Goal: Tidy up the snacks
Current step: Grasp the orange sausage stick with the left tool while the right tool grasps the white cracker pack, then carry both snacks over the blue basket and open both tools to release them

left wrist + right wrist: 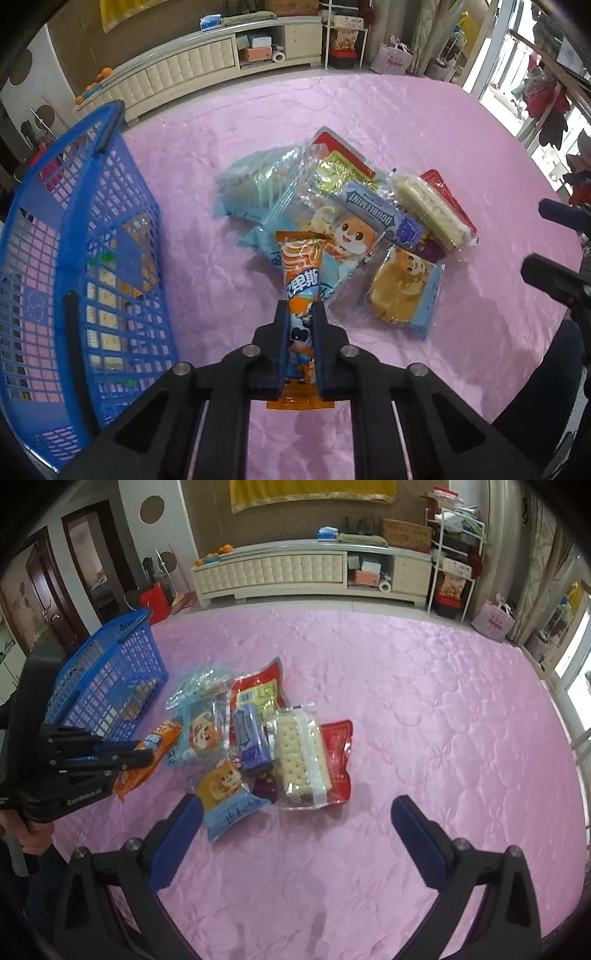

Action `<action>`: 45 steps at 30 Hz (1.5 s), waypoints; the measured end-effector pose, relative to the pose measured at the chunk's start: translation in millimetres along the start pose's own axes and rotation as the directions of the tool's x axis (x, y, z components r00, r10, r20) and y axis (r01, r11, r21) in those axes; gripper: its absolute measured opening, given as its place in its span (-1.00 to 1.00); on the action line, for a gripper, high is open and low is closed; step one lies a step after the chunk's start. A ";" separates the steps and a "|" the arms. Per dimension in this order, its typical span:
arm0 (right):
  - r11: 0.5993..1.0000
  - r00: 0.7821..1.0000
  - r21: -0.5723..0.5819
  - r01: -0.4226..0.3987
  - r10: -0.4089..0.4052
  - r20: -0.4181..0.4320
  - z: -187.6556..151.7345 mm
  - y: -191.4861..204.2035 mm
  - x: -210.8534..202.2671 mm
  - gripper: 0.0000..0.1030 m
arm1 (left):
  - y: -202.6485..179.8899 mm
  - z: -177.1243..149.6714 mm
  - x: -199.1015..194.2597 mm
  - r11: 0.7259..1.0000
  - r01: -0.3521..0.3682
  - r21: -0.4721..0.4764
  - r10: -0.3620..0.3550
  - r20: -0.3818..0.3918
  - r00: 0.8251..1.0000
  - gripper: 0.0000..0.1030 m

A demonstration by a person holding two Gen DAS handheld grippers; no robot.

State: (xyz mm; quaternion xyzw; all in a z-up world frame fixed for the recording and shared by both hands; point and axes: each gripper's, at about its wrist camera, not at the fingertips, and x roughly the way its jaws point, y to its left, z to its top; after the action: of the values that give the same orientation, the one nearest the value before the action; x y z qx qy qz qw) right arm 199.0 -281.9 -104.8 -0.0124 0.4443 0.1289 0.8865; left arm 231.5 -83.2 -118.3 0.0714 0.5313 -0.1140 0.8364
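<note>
Hidden and cut off

Basket (110, 229) contents blurred behind mesh; purple packet (266, 788) mostly buried under pile; right gripper (554, 254) clipped by edge.

A glossy orange foil wrapper (301, 280) sits between matt black plastic fingers (284, 339), beside a blue plastic lattice basket (110, 221) on a pink quilted cloth (424, 701) with satin sheen.

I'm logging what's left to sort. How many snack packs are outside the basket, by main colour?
Orange: 1, the orange pack held by the left gripper
Light blue: 3
Red: 2
Purple-blue: 1
Clear cracker pack: 1
Total: 8
</note>
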 end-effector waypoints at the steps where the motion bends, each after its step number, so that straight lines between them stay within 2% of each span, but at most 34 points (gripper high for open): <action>1: 1.000 1.000 -0.005 -0.001 0.001 0.001 1.7 0.1 0.4 0.98 | -0.7 -0.3 -4.6 1.000 -0.003 0.002 0.003 0.014 1.000 -0.81; 3: 1.000 1.000 -0.022 -0.004 0.004 -0.004 5.6 -0.2 3.5 0.96 | -3.3 0.7 -12.1 1.000 -0.003 0.007 0.003 0.036 0.999 -0.81; 7: 0.997 0.999 -0.071 -0.042 0.040 -0.030 15.4 1.0 13.6 0.44 | -8.9 2.5 -25.1 1.000 0.006 0.012 -0.007 0.069 0.998 -0.81; 8: 0.995 0.998 -0.084 -0.048 0.045 -0.037 16.9 2.1 16.1 0.40 | -10.9 2.9 -27.0 1.000 0.004 0.016 -0.005 0.077 0.997 -0.81; 12: 0.990 0.997 -0.137 -0.044 0.036 -0.062 22.3 6.1 29.7 0.35 | -18.0 3.1 -33.1 0.999 0.002 0.035 -0.006 0.098 0.995 -0.81; 26: 0.988 0.982 -0.121 -0.094 0.072 -0.173 22.6 -4.0 89.3 0.35 | -30.6 17.1 -10.9 0.999 0.028 0.027 -0.030 0.075 0.997 -0.81; 27: 0.988 0.980 -0.119 -0.102 0.080 -0.180 21.3 -5.4 93.1 0.32 | -31.4 17.3 -8.9 0.999 0.030 0.027 -0.032 0.074 0.997 -0.81; 28: 0.987 0.978 -0.117 -0.112 0.088 -0.189 20.5 -6.7 96.3 0.14 | -32.4 16.9 -7.6 0.999 0.032 0.025 -0.034 0.074 0.997 -0.81; 30: 0.987 0.977 -0.118 -0.109 0.085 -0.194 18.6 -8.9 100.1 0.03 | -32.6 16.7 -4.6 0.999 0.041 0.021 -0.043 0.075 0.996 -0.81; 32: 0.987 0.980 -0.120 -0.107 0.084 -0.180 17.2 -11.5 98.5 -0.09 | -31.9 16.9 -1.8 0.999 0.041 0.014 -0.042 0.071 0.997 -0.81; 34: 0.987 0.979 -0.102 -0.127 0.108 -0.171 16.6 -14.5 92.6 -0.10 | -31.8 16.0 -4.5 0.999 0.048 0.009 -0.049 0.074 0.996 -0.81; 39: 0.990 0.991 -0.097 -0.102 0.093 -0.093 15.1 -14.9 62.0 -0.10 | -29.1 11.7 -22.9 0.999 0.055 -0.001 -0.054 0.119 0.991 -0.81; 45: 0.988 0.996 -0.125 -0.086 0.081 -0.045 21.1 5.8 19.4 -0.10 | -26.1 4.2 -59.1 0.998 0.064 -0.003 -0.063 0.189 0.980 -0.81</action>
State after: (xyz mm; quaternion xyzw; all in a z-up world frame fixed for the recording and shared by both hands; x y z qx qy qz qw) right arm 225.2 -269.1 -106.9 -0.0528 0.4528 0.1936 0.8687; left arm 204.0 -102.5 -62.9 0.0394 0.4522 -0.1444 0.8793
